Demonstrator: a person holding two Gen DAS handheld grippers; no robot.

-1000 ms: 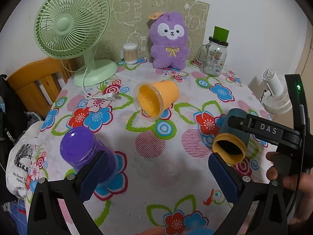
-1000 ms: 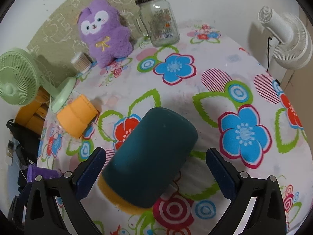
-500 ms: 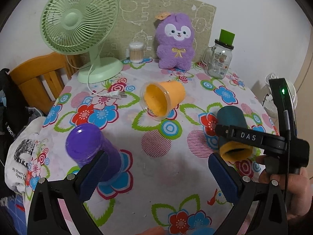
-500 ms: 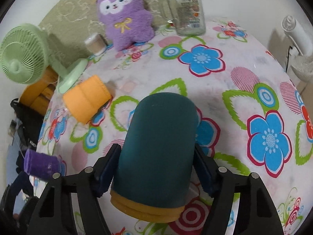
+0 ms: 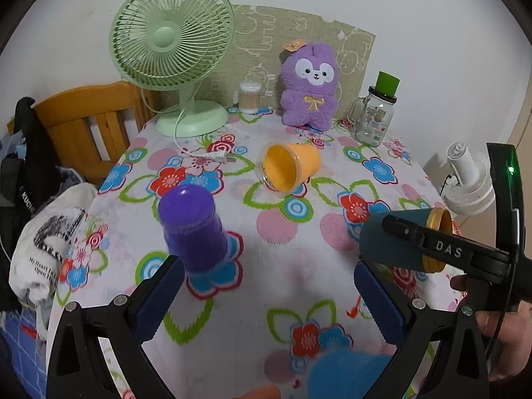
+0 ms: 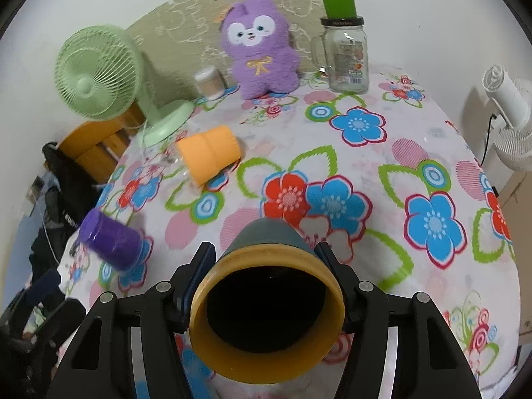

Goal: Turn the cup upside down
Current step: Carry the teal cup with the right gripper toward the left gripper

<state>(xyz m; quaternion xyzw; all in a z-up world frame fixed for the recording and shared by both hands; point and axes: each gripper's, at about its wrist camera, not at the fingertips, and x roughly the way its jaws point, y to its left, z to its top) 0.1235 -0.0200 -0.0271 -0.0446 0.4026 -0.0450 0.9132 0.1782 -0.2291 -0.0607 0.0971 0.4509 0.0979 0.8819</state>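
Observation:
My right gripper [image 6: 266,267] is shut on a dark teal cup [image 6: 266,237] with an orange rim and holds it above the floral tablecloth, its open mouth turned toward the camera. In the left wrist view the same cup [image 5: 392,242] hangs sideways in the right gripper at the right. My left gripper [image 5: 266,296] is open and empty. A purple cup [image 5: 191,227] stands upside down just beyond its left finger. An orange cup [image 5: 289,168] lies on its side mid-table, mouth toward the left wrist camera; it also shows in the right wrist view [image 6: 207,154].
A green desk fan [image 5: 173,43], a cotton-swab jar [image 5: 249,98], a purple plush toy [image 5: 311,88] and a glass mug jar with green lid [image 5: 374,116] line the back of the table. The fan's plug lies on the cloth. A wooden chair [image 5: 83,123] stands left, a white fan [image 5: 468,179] right.
My right gripper closed on the teal cup, lifted it off the table and turned it so its mouth faces the right wrist camera. The left gripper stayed open and drew back slightly.

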